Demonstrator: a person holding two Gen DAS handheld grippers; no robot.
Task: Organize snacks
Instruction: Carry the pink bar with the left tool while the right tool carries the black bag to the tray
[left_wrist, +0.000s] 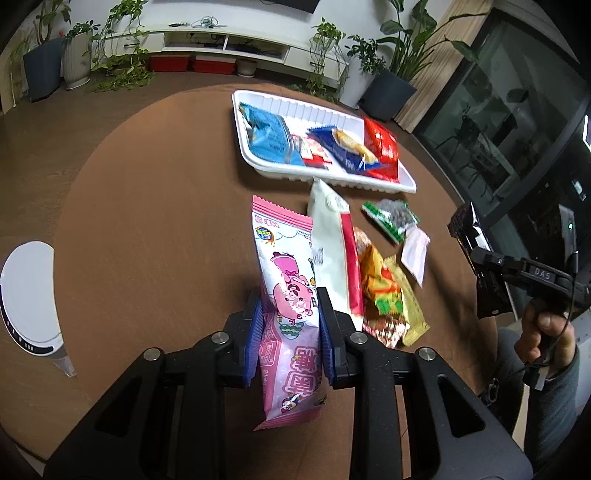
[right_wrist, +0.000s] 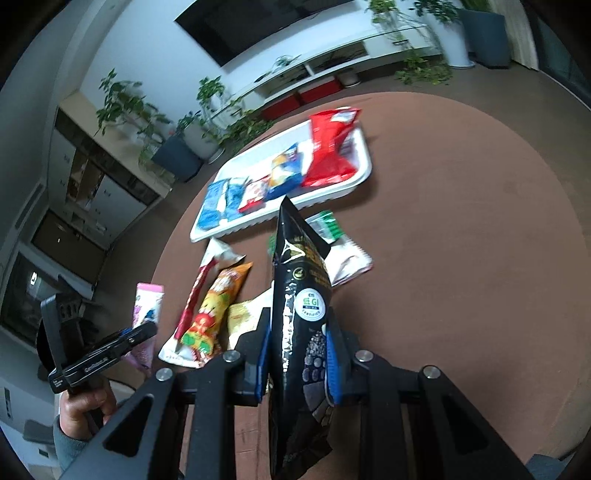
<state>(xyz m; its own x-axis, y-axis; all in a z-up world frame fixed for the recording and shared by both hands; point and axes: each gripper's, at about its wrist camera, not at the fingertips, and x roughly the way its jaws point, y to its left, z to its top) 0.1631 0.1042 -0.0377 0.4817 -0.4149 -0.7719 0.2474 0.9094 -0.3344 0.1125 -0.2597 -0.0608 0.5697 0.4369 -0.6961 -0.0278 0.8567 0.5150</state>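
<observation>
1. The left gripper (left_wrist: 289, 325) is clamped on a pink snack packet (left_wrist: 286, 295), its blue pads pressing both long edges; the packet is held lifted over the near part of the round brown table (left_wrist: 147, 221).
2. The right gripper (right_wrist: 297, 350) is clenched on a black snack bag (right_wrist: 301, 306), held upright above the table, near side of the tray.
3. Loose snacks lie on the table between the grippers and the tray: a white-and-red packet (left_wrist: 334, 251), an orange-yellow packet (left_wrist: 380, 291) touching it, a green packet (left_wrist: 391, 218) and a small pale sachet (left_wrist: 415, 254).
4. The white tray (left_wrist: 295, 107) sits farther back, holding a light-blue pack (left_wrist: 267, 136), a dark-blue pack (left_wrist: 343, 147) and a red pack (left_wrist: 382, 147); a smaller red-and-white item between the blue ones is too blurred to identify.
5. Potted plants (left_wrist: 77, 55) and a low white cabinet (left_wrist: 221, 40) stand beyond the table.
</observation>
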